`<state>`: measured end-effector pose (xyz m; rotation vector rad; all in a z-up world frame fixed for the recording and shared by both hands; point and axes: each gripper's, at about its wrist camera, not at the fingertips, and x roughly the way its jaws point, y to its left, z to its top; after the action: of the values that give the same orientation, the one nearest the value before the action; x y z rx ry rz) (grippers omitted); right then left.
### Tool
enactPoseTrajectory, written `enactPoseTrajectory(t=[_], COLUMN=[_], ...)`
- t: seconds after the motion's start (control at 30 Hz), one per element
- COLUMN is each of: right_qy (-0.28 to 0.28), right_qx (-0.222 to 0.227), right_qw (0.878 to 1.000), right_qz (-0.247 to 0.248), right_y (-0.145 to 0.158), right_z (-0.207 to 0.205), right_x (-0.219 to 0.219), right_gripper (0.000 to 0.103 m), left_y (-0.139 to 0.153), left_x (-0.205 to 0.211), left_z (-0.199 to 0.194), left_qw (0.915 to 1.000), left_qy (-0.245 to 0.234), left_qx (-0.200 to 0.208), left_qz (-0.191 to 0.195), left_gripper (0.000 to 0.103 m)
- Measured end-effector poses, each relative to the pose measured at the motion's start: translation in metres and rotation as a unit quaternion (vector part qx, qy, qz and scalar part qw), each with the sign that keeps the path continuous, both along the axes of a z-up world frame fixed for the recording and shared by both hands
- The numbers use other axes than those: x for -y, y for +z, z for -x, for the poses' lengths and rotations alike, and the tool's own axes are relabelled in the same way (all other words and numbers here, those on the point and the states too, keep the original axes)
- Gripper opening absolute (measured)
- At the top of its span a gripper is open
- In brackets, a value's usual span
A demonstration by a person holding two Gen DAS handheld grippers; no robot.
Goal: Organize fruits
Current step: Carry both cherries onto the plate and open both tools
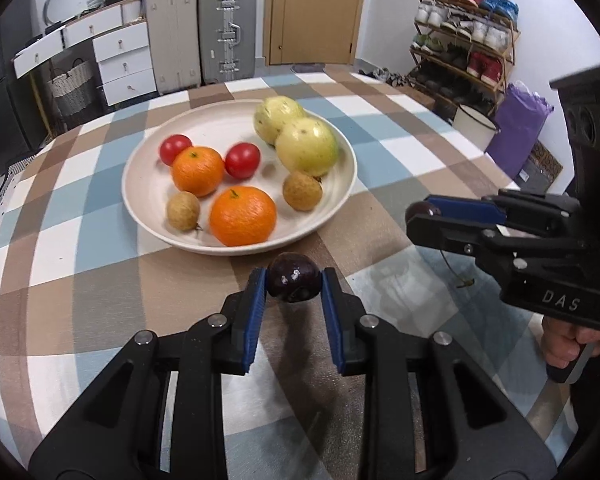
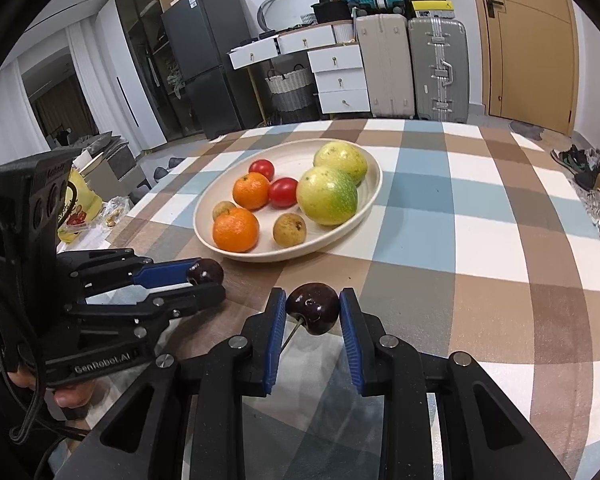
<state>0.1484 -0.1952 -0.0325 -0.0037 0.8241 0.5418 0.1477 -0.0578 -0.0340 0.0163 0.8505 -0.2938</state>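
With each gripper, left (image 1: 294,284) and right (image 2: 312,310), clamped on a cherry, both should clear the plate's near rim (image 1: 236,249) before releasing gently.

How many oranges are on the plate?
2. One orange sits at the near rim of the plate; the other orange lies behind it, between the two tomatoes. None seems hidden.

"DAS" on right gripper (image 1: 422,216) body, "GenRobot.AI" on left gripper (image 2: 204,280) body
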Motion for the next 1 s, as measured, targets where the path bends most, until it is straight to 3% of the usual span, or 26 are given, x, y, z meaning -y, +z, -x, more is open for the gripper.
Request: enactPoseTrajectory(t=[0.1, 0.23, 0.6, 1.0], right_qy=[0.003, 0.009, 0.017, 0.028], right_qx=[0.008, 0.008, 0.054, 0.066], right_qw=[1.0, 1.0, 0.998, 0.997], right_qz=[-0.002, -0.025, -0.031, -0.031], right_y=[0.007, 0.021, 0.066, 0.083], right_z=[0.002, 0.003, 0.003, -0.018], right_x=[-0.001, 0.0, -0.004, -0.017], right_gripper=[0.028, 0.028, 0.027, 0.027], left_y=[0.01, 0.026, 0.063, 0.079], left_x=[-0.013, -0.027, -0.056, -0.057], left_z=[0.001, 0.007, 0.019, -0.005], left_qw=[0.9997, 0.9991, 0.9954, 0.994], left_qy=[0.018, 0.033, 0.071, 0.077], left_qx=[0.0, 0.018, 0.059, 0.076], left_qz=[0.017, 0.021, 0.027, 0.018], left_gripper=[0.025, 0.025, 0.025, 0.025])
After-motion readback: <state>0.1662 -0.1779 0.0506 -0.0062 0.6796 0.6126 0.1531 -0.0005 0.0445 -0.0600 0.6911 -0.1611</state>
